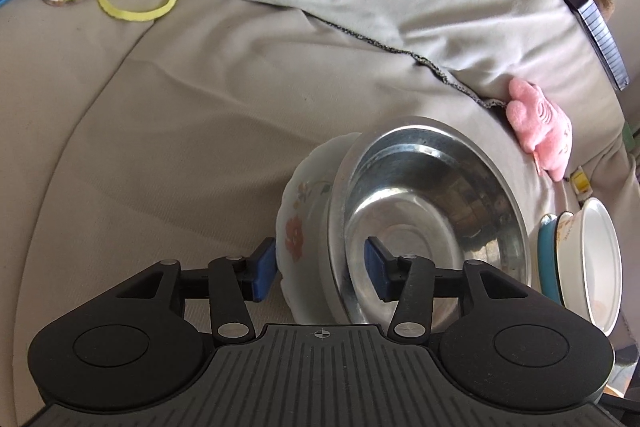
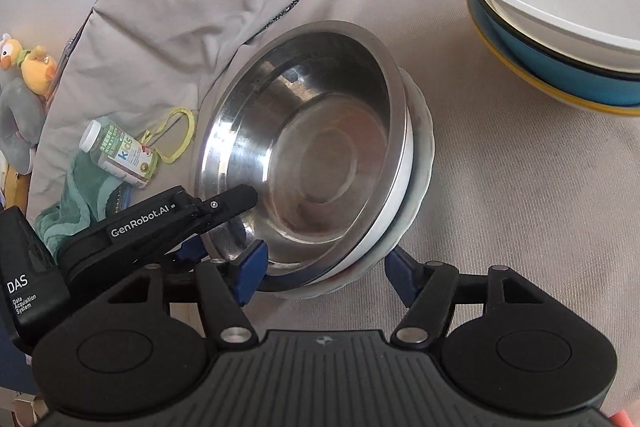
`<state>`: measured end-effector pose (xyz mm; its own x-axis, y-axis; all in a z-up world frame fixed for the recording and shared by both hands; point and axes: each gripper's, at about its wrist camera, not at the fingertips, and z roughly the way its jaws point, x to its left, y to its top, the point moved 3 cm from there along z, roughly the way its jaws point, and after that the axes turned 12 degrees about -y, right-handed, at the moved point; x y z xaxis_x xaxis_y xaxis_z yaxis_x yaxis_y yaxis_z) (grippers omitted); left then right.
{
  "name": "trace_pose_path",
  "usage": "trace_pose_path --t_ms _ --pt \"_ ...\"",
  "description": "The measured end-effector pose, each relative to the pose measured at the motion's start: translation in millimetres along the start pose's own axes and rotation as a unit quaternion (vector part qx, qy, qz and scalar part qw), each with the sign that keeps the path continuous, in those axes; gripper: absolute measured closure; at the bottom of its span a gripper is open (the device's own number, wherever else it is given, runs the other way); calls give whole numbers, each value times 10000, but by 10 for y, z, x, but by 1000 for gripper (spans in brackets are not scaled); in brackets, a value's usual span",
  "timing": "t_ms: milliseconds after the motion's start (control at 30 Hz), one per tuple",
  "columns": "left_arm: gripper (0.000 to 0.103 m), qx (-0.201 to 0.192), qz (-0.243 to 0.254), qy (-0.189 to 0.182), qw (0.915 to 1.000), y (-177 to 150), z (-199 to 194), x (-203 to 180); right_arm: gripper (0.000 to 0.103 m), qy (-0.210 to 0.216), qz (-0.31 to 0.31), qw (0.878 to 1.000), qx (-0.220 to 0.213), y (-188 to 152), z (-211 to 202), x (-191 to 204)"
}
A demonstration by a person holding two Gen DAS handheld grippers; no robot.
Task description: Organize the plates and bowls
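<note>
On the sofa cover (image 1: 200,147), one steel bowl (image 1: 432,223) nests in one floral bowl (image 1: 298,223).

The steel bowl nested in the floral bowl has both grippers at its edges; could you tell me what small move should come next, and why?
Probably close both grippers first. The left gripper and right gripper each straddle the stacked rims of the steel bowl and floral bowl with jaws open, one finger inside, one outside. Once clamped, the pair could likely be lifted toward the white-and-blue stack.
</note>
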<state>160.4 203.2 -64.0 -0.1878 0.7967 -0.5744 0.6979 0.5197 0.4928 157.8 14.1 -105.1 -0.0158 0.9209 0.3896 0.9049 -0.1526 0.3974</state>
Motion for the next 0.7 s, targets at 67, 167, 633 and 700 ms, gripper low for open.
trace_pose_path --t_ms 67,167,633,700 --pt "50 -39 -6 45 10000 32 43 -25 37 -51 -40 9999 -76 68 27 19" --pt "50 -35 68 172 9998 49 80 -84 39 -75 -62 9999 -130 125 35 5" --pt "56 -1008 526 503 9922 97 -433 -442 41 489 -1255 9858 -1007 168 -915 64" --pt "56 -1069 718 124 9916 66 -456 -685 41 415 -1378 9797 -1398 286 -1160 -99"
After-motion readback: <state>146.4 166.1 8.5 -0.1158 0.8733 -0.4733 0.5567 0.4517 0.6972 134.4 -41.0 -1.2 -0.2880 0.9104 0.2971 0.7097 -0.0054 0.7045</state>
